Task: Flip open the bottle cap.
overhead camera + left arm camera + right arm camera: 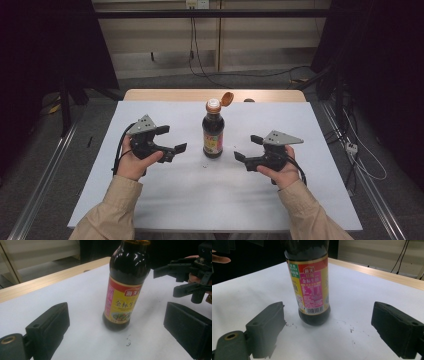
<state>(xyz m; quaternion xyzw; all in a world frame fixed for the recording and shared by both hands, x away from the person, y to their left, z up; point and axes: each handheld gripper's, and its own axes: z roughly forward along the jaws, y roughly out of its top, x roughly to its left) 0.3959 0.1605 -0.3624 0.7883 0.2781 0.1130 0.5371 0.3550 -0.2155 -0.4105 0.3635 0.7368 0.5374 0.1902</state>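
A dark soy sauce bottle (213, 131) stood upright near the middle of the white-covered table (165, 200), its orange flip cap (227, 98) hinged back and the spout open, as a person brought two hand-held grippers in on it from either side. The left gripper (171, 139) hung just left of the bottle and the right gripper (246, 148) just right of it, each with its jaws spread wide and nothing between the pads. The bottle appeared nearly full of dark liquid up to the shoulder. The approach looked to be the step in hand; the next move would call for one gripper to steady the labelled body while the other pressed the cap shut, without tipping the open bottle.
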